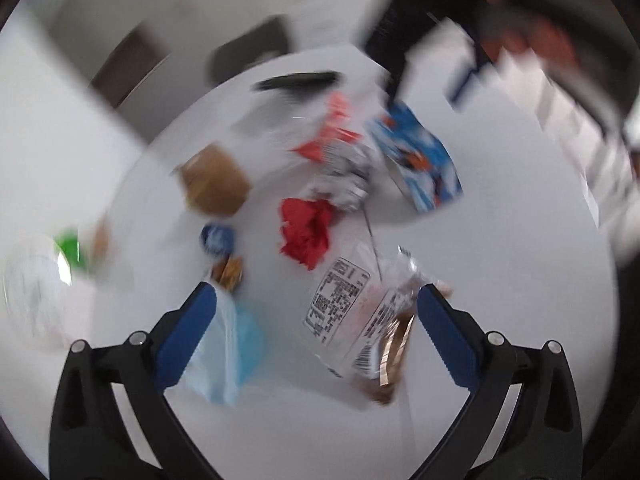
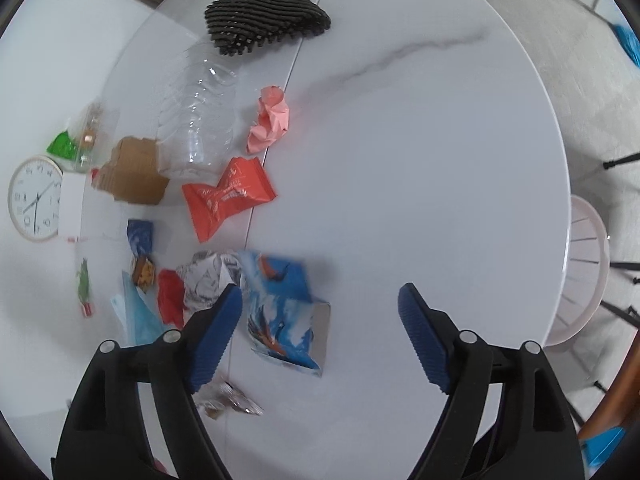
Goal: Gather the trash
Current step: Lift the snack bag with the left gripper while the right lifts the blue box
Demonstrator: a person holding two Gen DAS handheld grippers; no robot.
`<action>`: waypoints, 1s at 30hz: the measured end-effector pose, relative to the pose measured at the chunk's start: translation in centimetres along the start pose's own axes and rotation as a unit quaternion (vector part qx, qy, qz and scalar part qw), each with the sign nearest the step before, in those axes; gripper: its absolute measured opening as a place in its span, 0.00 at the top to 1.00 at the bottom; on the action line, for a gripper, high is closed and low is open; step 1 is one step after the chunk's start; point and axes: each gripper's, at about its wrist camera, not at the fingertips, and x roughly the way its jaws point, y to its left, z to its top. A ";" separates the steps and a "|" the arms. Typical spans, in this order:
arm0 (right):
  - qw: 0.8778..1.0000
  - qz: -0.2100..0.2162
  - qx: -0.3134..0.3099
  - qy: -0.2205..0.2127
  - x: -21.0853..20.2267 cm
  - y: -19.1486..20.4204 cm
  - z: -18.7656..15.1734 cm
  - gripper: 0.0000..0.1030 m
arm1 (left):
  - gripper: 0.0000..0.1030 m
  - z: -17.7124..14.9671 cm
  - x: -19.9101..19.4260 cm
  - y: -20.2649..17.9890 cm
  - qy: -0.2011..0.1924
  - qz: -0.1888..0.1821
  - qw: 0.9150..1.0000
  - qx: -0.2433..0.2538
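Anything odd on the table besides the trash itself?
Yes: a wall clock lies flat at the table's left edge, beside cardboard and a crushed clear bottle. It looks intact, not trash.

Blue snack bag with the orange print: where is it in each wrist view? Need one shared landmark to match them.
Left wrist: the blue snack bag sits right of centre, upper middle, blurred, beyond the open left gripper.
Right wrist: lower centre, just inside the left finger of the open right gripper.
Shared landmark: the crumpled white-and-black printed paper, directly beside the bag in both views.
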 end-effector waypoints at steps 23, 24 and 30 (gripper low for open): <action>0.987 -0.124 -0.082 -0.055 3.7 5.7 -4.5 0.18 | 0.55 -1.2 4.0 -0.3 0.032 -0.118 0.992 0.030; 0.986 -0.129 -0.089 -0.056 4.2 6.1 -4.6 0.18 | 0.55 -1.1 3.7 -0.1 0.035 -0.120 0.992 0.008; 0.982 -0.125 -0.126 -0.058 5.2 6.4 -5.3 0.52 | 0.55 -1.1 0.9 1.1 0.040 -0.095 0.989 -0.106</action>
